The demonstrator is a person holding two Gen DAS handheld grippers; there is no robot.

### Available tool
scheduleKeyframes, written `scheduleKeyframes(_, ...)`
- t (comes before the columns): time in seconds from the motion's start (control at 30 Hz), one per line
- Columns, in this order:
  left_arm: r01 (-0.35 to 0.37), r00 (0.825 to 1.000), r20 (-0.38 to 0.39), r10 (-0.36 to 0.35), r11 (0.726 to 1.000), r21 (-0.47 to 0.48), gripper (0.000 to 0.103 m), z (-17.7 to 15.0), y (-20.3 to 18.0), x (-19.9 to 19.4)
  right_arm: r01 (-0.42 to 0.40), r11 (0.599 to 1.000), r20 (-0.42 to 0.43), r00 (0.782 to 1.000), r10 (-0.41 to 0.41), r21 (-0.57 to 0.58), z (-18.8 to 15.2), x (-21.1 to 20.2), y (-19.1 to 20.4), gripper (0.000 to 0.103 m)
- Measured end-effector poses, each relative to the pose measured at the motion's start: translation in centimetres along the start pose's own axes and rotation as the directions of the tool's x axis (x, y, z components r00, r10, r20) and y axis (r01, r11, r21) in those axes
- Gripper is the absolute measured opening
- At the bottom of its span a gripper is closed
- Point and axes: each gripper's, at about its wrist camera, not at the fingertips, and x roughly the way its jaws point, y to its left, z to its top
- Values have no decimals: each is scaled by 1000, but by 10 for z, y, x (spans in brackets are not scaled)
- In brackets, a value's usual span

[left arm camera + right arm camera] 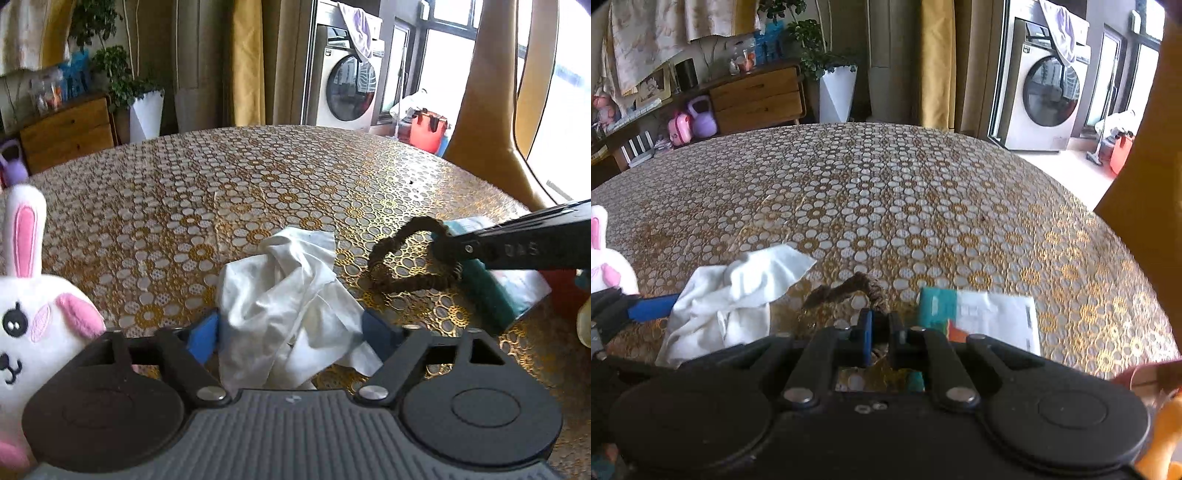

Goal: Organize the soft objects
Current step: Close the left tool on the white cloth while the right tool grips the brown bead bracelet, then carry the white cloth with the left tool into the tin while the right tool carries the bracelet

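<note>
At lower centre of the left wrist view, the left gripper (290, 338) stands wide open with a crumpled white cloth (291, 306) between its blue pads. The right gripper (880, 332) is pinched nearly closed on a brown scrunchie (849, 286) lying on the floral tablecloth (886, 192). A teal-and-white packet (982, 314) lies just right; its print is unreadable. A plush bunny (33, 317) sits at lower left.

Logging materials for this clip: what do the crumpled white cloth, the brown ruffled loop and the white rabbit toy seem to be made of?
The crumpled white cloth looks like thin woven fabric with a slight sheen; it folds in soft creases. The brown ruffled loop seems a fabric-covered elastic hair tie, matte and gathered. The white rabbit toy looks like fuzzy plush with pink ear linings and stitched black features.
</note>
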Motion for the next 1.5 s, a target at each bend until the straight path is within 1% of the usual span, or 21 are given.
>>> scheduleKeyframes(0.03, -16, 1000, 3, 16, 1000, 10, 62, 0, -2, 0, -4, 1000, 0, 1000, 4, 3, -1, -1, 0, 7)
scheduleKeyframes(0.07, -26, 1000, 4, 26, 999, 19, 58, 1, -3, 1, -9, 1000, 2, 1000, 9, 7, -3, -2, 0, 7)
scheduleKeyframes(0.1, -32, 999, 5, 32, 999, 24, 51, 1, -3, 0, -16, 1000, 5, 1000, 16, 12, -4, -3, 0, 7)
scheduleKeyframes(0.13, -28, 1000, 9, 28, 999, 25, 40, 1, -4, -1, -21, 1000, 7, 1000, 21, 19, -5, -5, 1, 7)
scheduleKeyframes(0.17, -26, 1000, 9, 26, 999, 27, 34, 2, -4, -1, -27, 999, 10, 1000, 26, 28, -6, -8, 1, 7)
scheduleKeyframes(0.3, -26, 1000, 5, 26, 999, 36, 19, 3, -8, -4, -49, 997, 23, 999, 48, 54, -9, -18, 2, 7)
scheduleKeyframes(0.33, -22, 1000, 3, 21, 999, 33, 17, 4, -9, -5, -52, 997, 26, 998, 50, 56, -9, -22, 2, 7)
scheduleKeyframes(0.5, -2, 1000, 9, 2, 1000, 22, 15, 7, -13, -20, -68, 995, 43, 997, 65, 68, -16, -42, 6, 7)
scheduleKeyframes(0.7, 15, 1000, 19, -16, 1000, 16, 15, 9, -19, -45, -82, 994, 72, 994, 77, 70, -27, -82, 12, 7)
scheduleKeyframes(0.9, 52, 998, 18, -52, 999, 3, 14, 9, -23, -79, -83, 992, 117, 990, 72, 93, -41, -128, 10, 7)
scheduleKeyframes(1.2, 114, 992, 46, -116, 992, 56, 14, 7, -41, -140, -81, 989, 192, 980, 56, 123, -67, -200, -1, 7)
scheduleKeyframes(1.33, 153, 985, 62, -159, 984, 97, 14, 7, -60, -167, -73, 988, 224, 974, 41, 135, -79, -227, -8, 7)
scheduleKeyframes(1.5, 211, 974, 62, -219, 971, 112, 14, 12, -84, -188, -51, 986, 258, 966, 9, 156, -91, -255, -20, 7)
